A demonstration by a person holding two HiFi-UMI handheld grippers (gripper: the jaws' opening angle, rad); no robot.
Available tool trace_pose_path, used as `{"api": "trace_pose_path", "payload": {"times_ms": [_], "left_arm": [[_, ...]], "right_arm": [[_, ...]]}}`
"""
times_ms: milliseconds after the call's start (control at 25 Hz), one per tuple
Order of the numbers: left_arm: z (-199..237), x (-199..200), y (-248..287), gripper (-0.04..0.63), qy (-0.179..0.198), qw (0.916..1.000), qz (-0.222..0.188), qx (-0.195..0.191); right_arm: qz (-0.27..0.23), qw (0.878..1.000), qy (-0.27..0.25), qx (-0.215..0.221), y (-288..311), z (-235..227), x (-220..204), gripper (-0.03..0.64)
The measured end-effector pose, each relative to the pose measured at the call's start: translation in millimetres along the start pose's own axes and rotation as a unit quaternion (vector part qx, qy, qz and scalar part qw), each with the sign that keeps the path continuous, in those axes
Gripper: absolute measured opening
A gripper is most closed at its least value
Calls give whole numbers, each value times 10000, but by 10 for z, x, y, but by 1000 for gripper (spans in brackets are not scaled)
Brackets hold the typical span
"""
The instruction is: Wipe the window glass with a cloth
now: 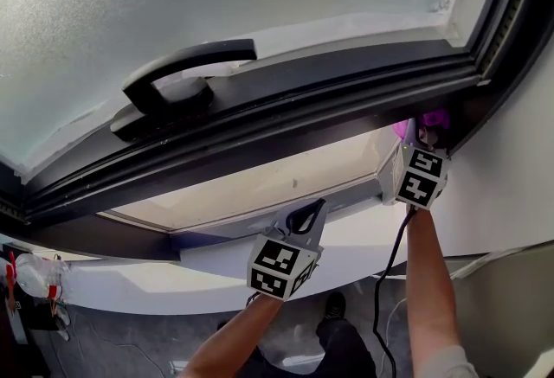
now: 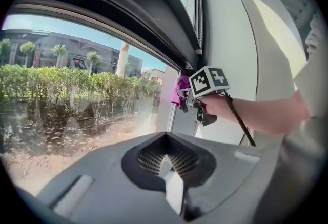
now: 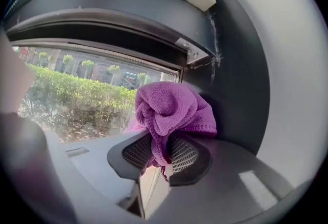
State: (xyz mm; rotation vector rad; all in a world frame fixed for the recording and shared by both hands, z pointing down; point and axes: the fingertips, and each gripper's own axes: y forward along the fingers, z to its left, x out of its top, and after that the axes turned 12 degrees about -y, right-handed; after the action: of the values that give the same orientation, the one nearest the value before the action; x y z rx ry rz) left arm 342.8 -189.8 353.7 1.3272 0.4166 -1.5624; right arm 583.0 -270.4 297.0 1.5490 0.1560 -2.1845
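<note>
The left tongs sit closed and empty near the window glass. At the pane's right edge, the right tongs clamp the purple cloth by the frame corner. Best to press the bunch flat and wipe in overlapping strokes.

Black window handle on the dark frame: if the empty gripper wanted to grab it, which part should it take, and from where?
Probably the long curved bar of the black lever window handle, towards its free right end. The bar stands off the dark window frame, so the left gripper could come from the room side and close its fingers across it. The base looks bulky and close to the frame, a poorer hold.
</note>
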Motion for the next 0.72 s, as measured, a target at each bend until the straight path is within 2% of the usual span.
{"api": "trace_pose_path", "payload": {"times_ms": [200, 520, 720], "left_arm": [[142, -112, -69, 0, -59, 9998, -1, 201], [384, -199, -189, 0, -227, 9983, -139, 514], [556, -223, -455, 0, -274, 9970, -156, 713]], "right_arm": [[258, 9996, -62, -13, 32, 73, -144, 103], [-20, 9985, -154, 531, -85, 439, -99, 101], [-156, 9947, -254, 986, -309, 973, 7, 101]]}}
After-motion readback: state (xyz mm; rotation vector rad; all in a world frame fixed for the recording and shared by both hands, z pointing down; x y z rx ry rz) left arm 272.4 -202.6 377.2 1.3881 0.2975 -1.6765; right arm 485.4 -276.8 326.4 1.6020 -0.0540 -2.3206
